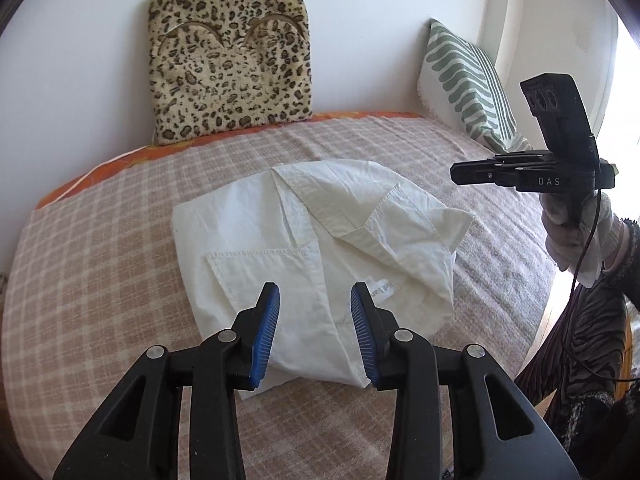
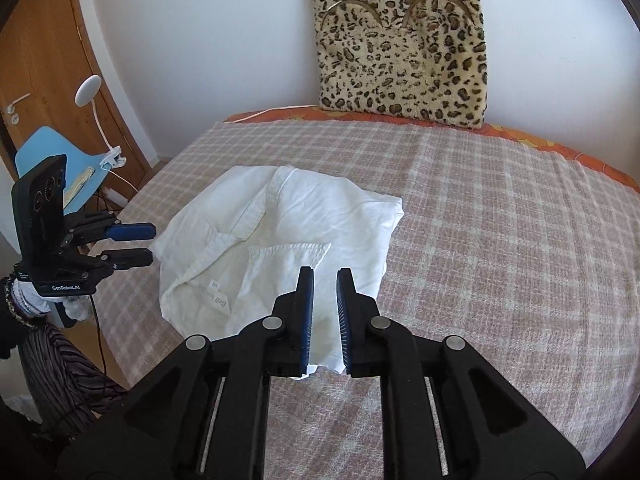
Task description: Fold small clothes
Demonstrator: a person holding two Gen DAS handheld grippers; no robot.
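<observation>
The left wrist view looked down along the left gripper (image 1: 315, 300), whose blue-padded black jaws stood apart with nothing pressed between them. Just beyond and below its tips lay the white cotton shirt (image 1: 316, 248), folded into a rumpled bundle in the middle of the pink and cream checked blanket (image 1: 100, 240) covering the bed. The bundle's longer side ran from near the camera toward the wall, and a small label (image 1: 380, 287) showed on the near part. The right gripper (image 1: 472, 174) hung in the air to the right, clear of the cloth, held in a gloved hand (image 1: 574, 232). A leopard-print plush cushion (image 1: 230, 64) and a green and white striped pillow (image 1: 466, 80) leaned against the wall. The right wrist view showed the right gripper's jaws only slightly parted and empty, above the near right edge of the shirt (image 2: 280, 232). The left gripper (image 2: 151, 244) floated beside the shirt's left edge, jaws apart, not touching it. Both grippers seemed about equally near the shirt, one at each side, so either could probably reach its own edge for the next fold.
</observation>
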